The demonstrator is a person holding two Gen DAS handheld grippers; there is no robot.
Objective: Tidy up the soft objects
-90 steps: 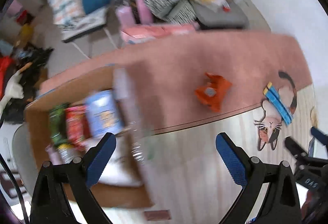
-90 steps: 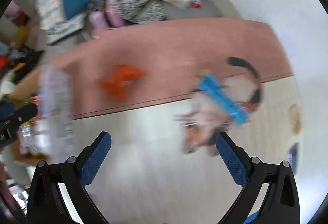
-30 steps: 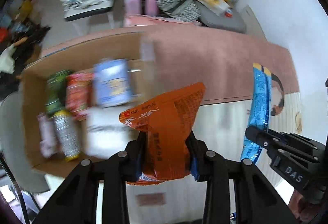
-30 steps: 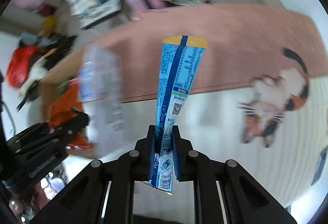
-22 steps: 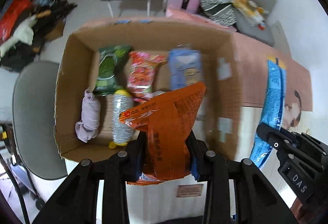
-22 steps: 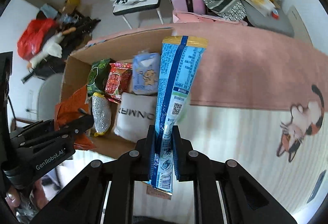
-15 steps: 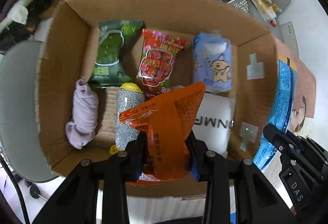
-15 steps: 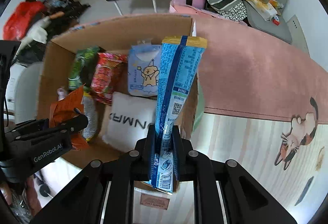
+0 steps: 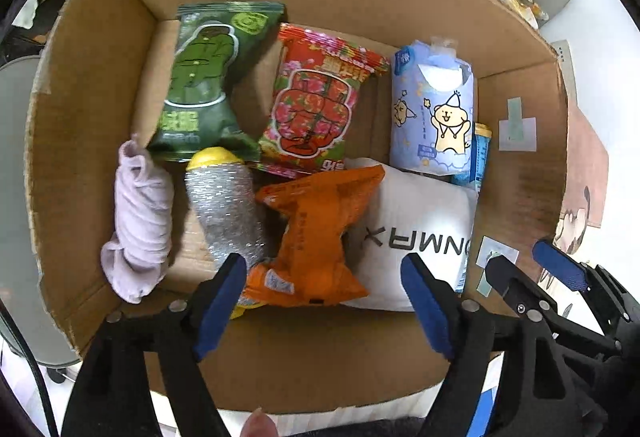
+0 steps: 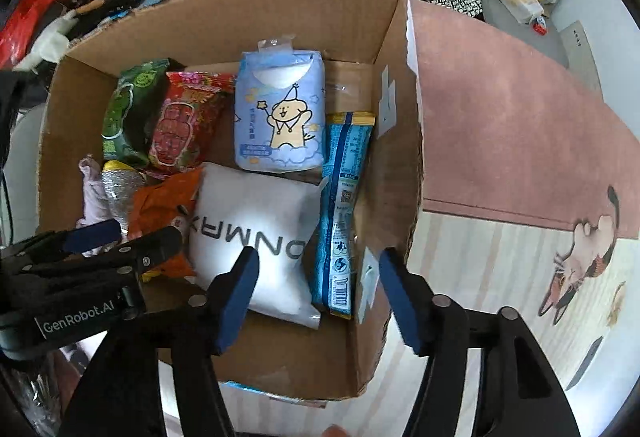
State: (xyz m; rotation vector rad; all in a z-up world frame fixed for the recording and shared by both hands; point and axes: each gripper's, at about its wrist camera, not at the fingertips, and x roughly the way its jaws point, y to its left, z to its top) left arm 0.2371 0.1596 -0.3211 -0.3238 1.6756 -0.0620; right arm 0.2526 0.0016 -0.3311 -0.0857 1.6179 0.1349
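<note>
Left gripper (image 9: 322,307): fingers just spread, orange packet (image 9: 316,233) lying free in cardboard box (image 9: 92,85), frame centre | Right gripper (image 10: 318,295): fingers just spread, blue packet (image 10: 340,205) released against box's right wall.

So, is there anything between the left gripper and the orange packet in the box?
Nothing visible. The left gripper is open just above the orange packet, which lies free in the cardboard box between the silver pouch and the white pillow.
</note>
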